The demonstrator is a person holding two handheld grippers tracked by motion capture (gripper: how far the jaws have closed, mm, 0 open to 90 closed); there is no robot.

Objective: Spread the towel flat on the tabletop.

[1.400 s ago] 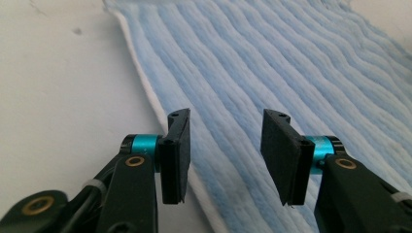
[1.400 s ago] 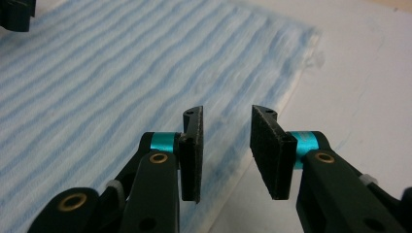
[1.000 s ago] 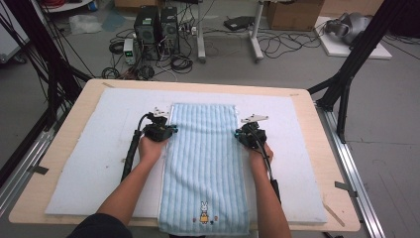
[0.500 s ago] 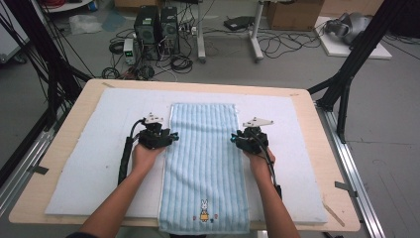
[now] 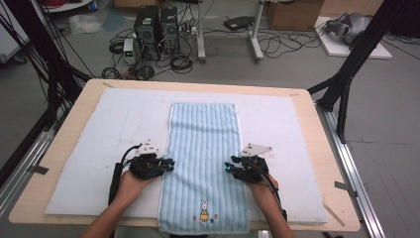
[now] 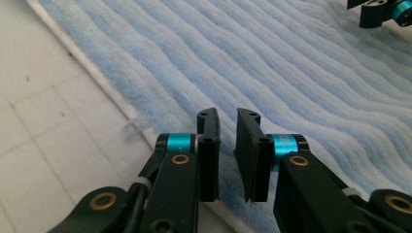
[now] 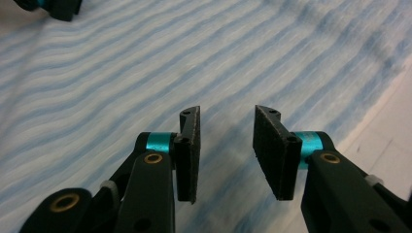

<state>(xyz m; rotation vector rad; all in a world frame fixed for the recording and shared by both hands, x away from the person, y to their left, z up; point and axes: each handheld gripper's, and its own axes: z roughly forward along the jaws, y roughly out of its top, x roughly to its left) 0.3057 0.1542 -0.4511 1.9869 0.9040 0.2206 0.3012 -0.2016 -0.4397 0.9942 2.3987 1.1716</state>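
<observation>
A light blue striped towel (image 5: 203, 153) with a small rabbit figure (image 5: 204, 214) near its front end lies flat and lengthwise on the white mat (image 5: 99, 139). My left gripper (image 5: 167, 163) hovers at the towel's left edge (image 6: 145, 121). Its jaws have just been closing and stand a narrow gap apart (image 6: 227, 116), with nothing between them. My right gripper (image 5: 229, 167) is over the towel near its right edge. Its jaws have just been opening (image 7: 226, 114) and hold nothing. Each gripper view catches the other gripper far off (image 6: 384, 9) (image 7: 53, 7).
The mat covers a wooden table (image 5: 327, 148), with bare mat on both sides of the towel. Black frame posts (image 5: 346, 74) stand at the table's far corners. Computers and cables (image 5: 158, 29) sit on the floor beyond.
Both hands have drawn back toward the person along the towel's side edges, from near its far half to its near half. Both pairs of jaws now stand apart.
</observation>
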